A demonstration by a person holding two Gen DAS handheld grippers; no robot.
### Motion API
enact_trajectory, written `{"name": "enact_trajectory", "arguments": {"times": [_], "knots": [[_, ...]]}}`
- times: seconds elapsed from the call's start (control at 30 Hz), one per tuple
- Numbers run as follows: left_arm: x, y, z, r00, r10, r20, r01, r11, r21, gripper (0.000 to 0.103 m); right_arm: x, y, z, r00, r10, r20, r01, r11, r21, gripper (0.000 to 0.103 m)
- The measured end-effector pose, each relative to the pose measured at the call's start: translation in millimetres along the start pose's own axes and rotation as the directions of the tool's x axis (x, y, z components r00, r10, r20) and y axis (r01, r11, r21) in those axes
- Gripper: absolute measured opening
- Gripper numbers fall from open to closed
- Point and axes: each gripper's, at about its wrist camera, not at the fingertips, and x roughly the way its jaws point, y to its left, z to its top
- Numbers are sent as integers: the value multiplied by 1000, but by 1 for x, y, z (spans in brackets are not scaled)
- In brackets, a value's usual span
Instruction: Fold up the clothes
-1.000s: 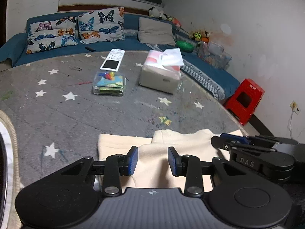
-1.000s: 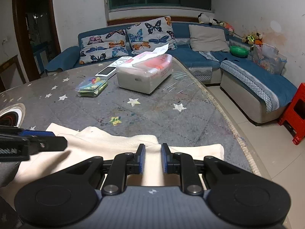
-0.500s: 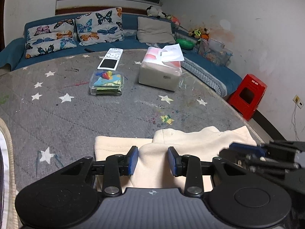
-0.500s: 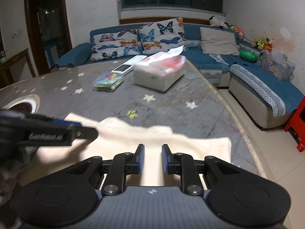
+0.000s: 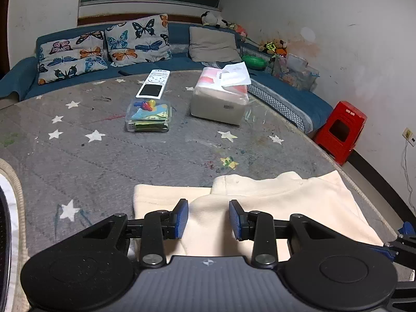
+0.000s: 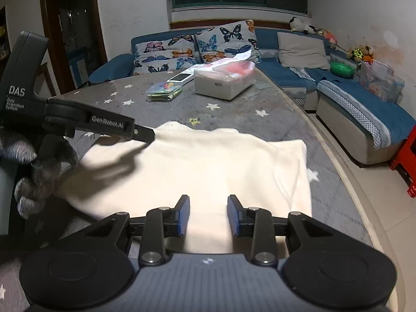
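A cream garment [image 5: 273, 202] lies folded flat on the grey star-patterned table cover near the front edge; it also shows in the right wrist view [image 6: 197, 161]. My left gripper [image 5: 208, 218] is open, its jaws apart over the garment's left part, holding nothing. In the right wrist view the left gripper [image 6: 145, 135] reaches in from the left with its tip at the garment's far left corner. My right gripper [image 6: 208, 217] is open and empty above the garment's near edge. Part of it [image 5: 400, 239] shows at the right edge of the left wrist view.
On the table beyond the garment are a clear box of colourful items [image 5: 148, 115], a remote [image 5: 154, 86] and a tissue pack [image 5: 221, 98]. A blue sofa [image 6: 364, 104] runs behind and to the right. A red stool [image 5: 340, 130] stands on the floor at the right.
My right gripper has opened wider and pulled back and to the right, away from the garment. My left gripper has stayed open over the garment's left part.
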Motion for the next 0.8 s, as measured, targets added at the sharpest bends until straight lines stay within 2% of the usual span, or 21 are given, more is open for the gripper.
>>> {"name": "enact_trajectory", "arguments": {"times": [0.17, 0.37, 0.53, 0.8], "knots": [[-23, 0, -13, 999, -30, 19, 30, 999, 30, 39, -17, -5, -6, 999, -23, 35, 23, 1000, 16, 39], [-51, -2, -37, 998, -63, 24, 62, 997, 43, 39, -21, -13, -14, 999, -39, 29, 38, 999, 35, 40], [-72, -2, -55, 997, -60, 38, 58, 996, 65, 42, -31, 0, -9, 998, -28, 61, 28, 1000, -5, 53], [-75, -3, -72, 998, -41, 37, 38, 996, 82, 44, -12, 28, -13, 999, -4, 53, 7, 999, -41, 66]]}}
